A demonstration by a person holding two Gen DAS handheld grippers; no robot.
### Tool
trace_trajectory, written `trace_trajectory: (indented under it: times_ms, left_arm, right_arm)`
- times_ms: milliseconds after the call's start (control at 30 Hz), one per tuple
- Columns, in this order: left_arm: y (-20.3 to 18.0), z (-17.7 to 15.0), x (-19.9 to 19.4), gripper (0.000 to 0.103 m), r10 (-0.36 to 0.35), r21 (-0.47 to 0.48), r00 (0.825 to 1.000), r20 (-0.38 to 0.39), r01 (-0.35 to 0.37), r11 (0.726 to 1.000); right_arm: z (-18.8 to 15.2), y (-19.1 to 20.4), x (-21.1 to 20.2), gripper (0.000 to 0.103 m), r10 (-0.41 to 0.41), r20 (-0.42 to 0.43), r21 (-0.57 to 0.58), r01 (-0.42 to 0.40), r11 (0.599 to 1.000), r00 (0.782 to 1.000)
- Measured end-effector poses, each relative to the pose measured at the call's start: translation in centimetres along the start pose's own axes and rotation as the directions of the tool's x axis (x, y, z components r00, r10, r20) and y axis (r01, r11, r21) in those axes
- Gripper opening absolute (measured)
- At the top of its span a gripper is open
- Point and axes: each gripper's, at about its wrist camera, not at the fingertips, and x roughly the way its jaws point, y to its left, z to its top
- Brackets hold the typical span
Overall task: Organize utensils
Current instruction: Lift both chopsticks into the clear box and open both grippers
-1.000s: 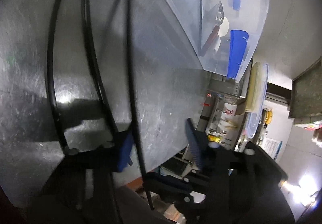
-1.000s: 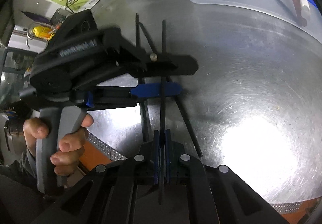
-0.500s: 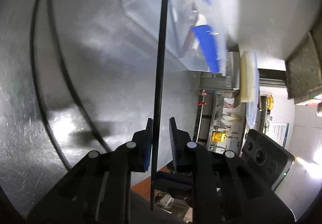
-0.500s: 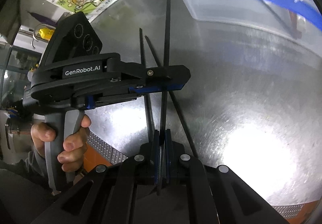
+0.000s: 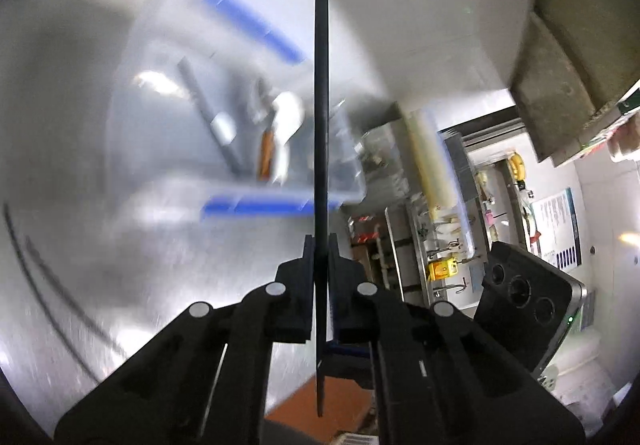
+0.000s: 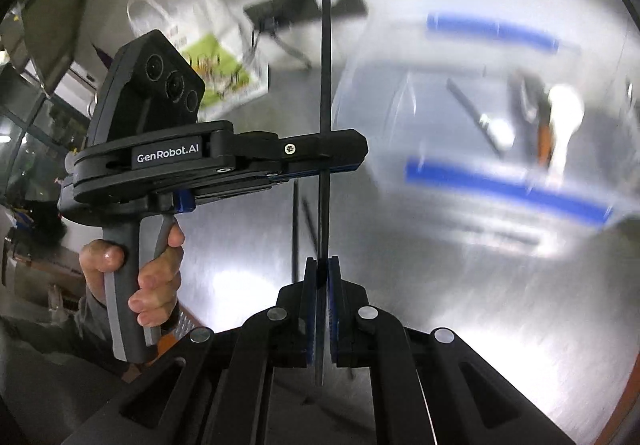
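One black chopstick (image 5: 321,105) (image 6: 326,65) is held in the air by both grippers, above the steel table (image 6: 480,305). My left gripper (image 5: 319,241) (image 6: 354,156) is shut on the stick higher up. My right gripper (image 6: 322,265) is shut on it near its lower end. Two more black chopsticks (image 5: 44,269) (image 6: 295,229) lie on the table below. Ahead stands a clear plastic bin (image 5: 352,181) (image 6: 500,177) with blue clips. It holds a white spoon (image 6: 564,113), a dark-handled utensil and an orange-handled one, all blurred.
A person's hand (image 6: 156,269) grips the left gripper's handle. A white bag with a green print (image 6: 224,81) and a black flat object with a cable (image 6: 304,1) lie at the table's far side. Metal shelving (image 5: 440,245) stands beyond the table edge.
The left jaws went from open around the chopstick to shut on it. Both grippers rose with the stick off the table, and the bin came to face the cameras.
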Motion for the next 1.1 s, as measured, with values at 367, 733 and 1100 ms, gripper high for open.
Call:
trace_trajectory:
  times_ms: [367,733,1100]
  left_arm:
    - [-2.3,15.4,6.5,0.005,0.096,0.094,0.995,-0.006,-0.095,0.991]
    - [9.9,16.8,20.7,0.006,0.257,-0.167,0.919,-0.298,-0.316,0.934]
    - [14.0,16.1,25.0,0.006,0.344,-0.191,0.822,-0.454,-0.466,0.864]
  right_arm:
    - [13.5,-9.0,-1.2,0.001,-0.006,0.038,-0.013,0.006,1.000,0.999]
    - [15.2,-19.9,12.3,0.001,0.035,-0.284,0.159,0.011,0.987,0.958]
    - [14.7,-21.4,14.5,0.002,-0.013,-0.380,0.181,0.088,0.979,0.925]
